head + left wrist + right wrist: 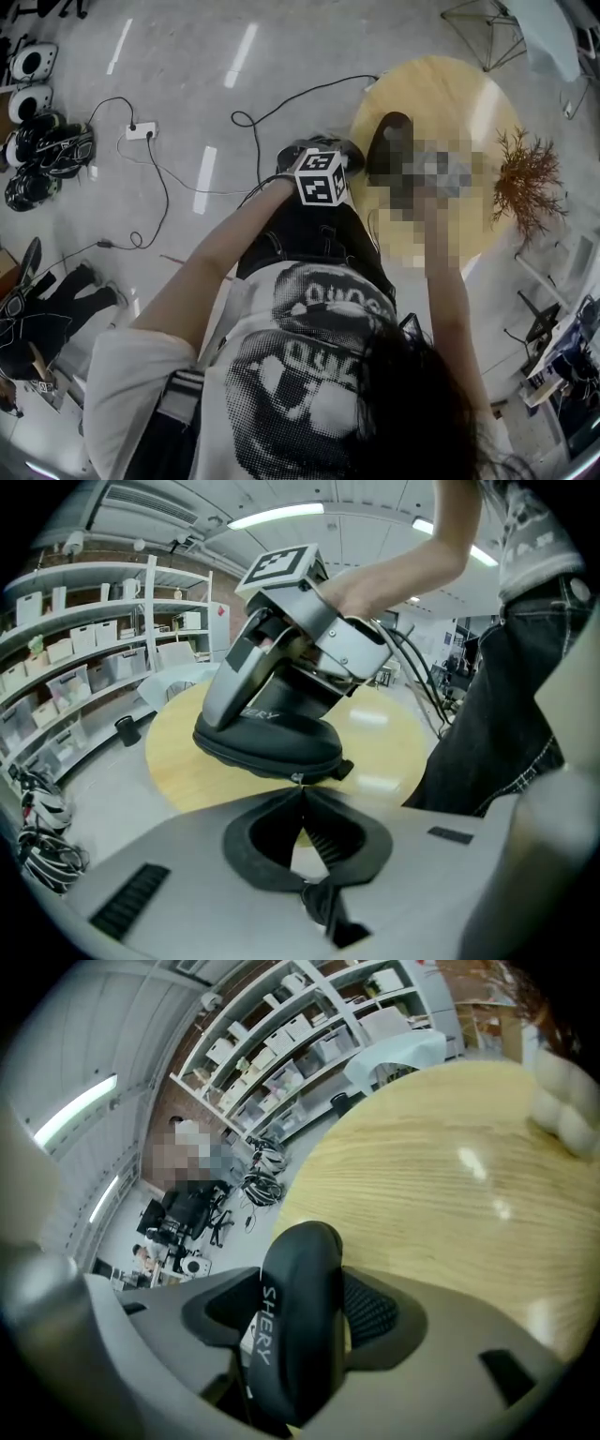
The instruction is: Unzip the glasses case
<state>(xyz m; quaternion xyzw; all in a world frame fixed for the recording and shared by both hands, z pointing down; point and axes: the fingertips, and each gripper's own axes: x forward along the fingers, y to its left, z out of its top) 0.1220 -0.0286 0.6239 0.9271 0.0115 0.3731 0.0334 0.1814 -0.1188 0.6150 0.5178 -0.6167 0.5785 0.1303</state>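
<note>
Counted over one round wooden table [441, 84]: one black glasses case [267, 742] with one zip pull [297, 779], and two grippers, one left gripper [302, 803] and one right gripper [298, 1330]. Also counted: one dried branch [527, 183] and, on the floor, one white power strip [142, 131].
</note>
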